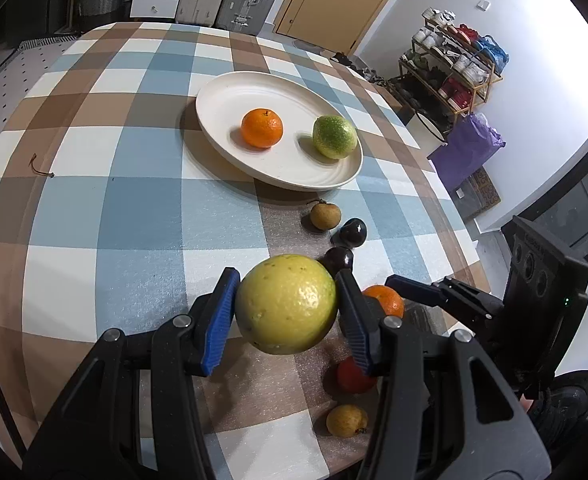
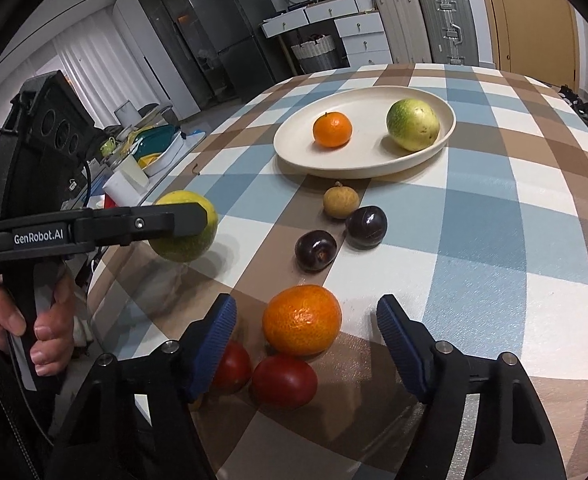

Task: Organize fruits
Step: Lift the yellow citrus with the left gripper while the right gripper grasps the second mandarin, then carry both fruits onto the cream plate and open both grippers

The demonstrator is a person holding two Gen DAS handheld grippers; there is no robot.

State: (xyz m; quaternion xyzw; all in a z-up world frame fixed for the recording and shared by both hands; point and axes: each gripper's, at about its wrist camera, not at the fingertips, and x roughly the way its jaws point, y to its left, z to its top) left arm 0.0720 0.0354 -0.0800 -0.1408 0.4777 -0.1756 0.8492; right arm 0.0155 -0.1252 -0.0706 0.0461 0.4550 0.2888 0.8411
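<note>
My left gripper [image 1: 286,304] is shut on a yellow-green citrus fruit [image 1: 286,304] and holds it above the table; it also shows in the right wrist view [image 2: 184,226]. A cream plate [image 1: 230,92] holds a mandarin [image 1: 262,128] and a green-yellow fruit [image 1: 334,137]. My right gripper [image 2: 306,330] is open, its jaws standing either side of a large orange mandarin [image 2: 302,319] on the table. Two red tomatoes [image 2: 284,380] lie just in front of it. Two dark plums [image 2: 316,250] and a brown longan [image 2: 341,201] lie between the mandarin and the plate [image 2: 294,140].
The checked tablecloth [image 1: 114,208] covers a round table. Another longan [image 1: 346,420] lies near the front edge. A small twig [image 1: 40,168] lies at the left. A shoe rack [image 1: 450,68] and suitcases [image 2: 422,28] stand beyond the table.
</note>
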